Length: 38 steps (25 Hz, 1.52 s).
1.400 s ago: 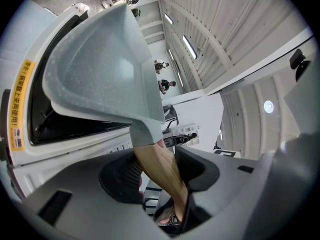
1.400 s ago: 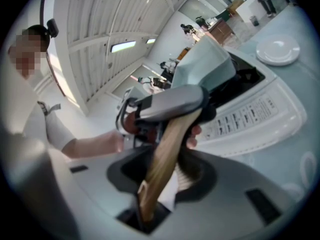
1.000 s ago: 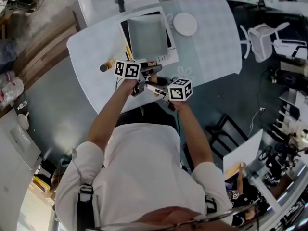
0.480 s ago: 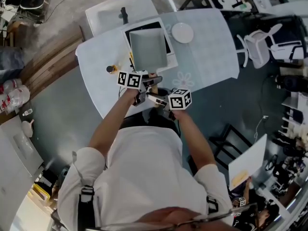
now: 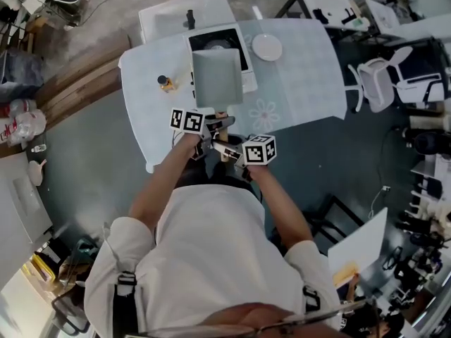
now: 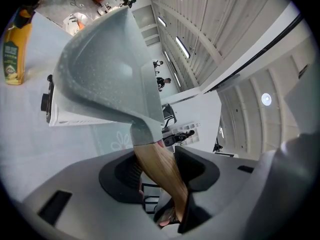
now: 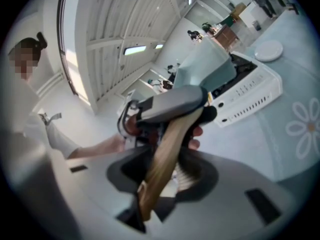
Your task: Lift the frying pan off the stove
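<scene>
Okay, left claw (image 6: 159,170) is clamped on the wooden handle (image 6: 152,156), and right claw (image 7: 165,164) grips it too, nearer the butt. Frying pan (image 5: 217,76) hangs over the stove's (image 5: 249,76) front, seemingly clear. Rigid, likely nose-heavy, so I'd hold near the body. Long axis: handle toward me, body pointing away.

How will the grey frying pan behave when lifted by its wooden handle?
Probably stiff but front-heavy: the frying pan reaches far beyond its handle, so it may dip. The left tongs and right tongs grip that smooth handle; it might twist.
</scene>
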Motion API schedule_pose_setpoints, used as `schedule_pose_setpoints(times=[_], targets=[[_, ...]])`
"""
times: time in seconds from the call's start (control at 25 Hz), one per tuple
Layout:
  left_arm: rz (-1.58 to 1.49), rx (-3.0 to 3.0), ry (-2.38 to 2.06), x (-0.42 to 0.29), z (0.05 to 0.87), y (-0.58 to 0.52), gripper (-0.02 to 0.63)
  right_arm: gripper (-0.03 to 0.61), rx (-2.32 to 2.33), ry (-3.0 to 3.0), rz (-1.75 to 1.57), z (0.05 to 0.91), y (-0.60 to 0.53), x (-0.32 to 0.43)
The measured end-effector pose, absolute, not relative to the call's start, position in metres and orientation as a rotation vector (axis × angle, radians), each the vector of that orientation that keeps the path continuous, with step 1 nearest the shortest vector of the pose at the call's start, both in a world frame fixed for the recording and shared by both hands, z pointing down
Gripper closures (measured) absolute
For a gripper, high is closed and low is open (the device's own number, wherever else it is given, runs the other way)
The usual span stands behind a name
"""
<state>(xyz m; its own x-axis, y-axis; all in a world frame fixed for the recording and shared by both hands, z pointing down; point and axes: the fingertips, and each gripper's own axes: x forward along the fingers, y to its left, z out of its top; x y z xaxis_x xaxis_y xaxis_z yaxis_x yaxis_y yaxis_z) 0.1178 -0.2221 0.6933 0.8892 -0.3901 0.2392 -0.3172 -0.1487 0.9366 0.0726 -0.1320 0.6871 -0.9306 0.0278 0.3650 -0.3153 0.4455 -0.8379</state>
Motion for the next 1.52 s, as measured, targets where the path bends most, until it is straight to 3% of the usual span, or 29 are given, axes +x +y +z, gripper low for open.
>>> schedule_pose_setpoints(times=[0.64, 1.52], targets=[[-0.138, 1.753, -0.645, 0.146, 0.668, -0.099, 0.394, 0.42, 0.101, -2.387, 1.379, 0.664, -0.005, 0.111], [-0.069, 1.798, -0.587, 0.109, 0.624, -0.044, 0.394, 0.414, 0.145, -2.46, 1.391, 0.618, 0.048, 0.066]])
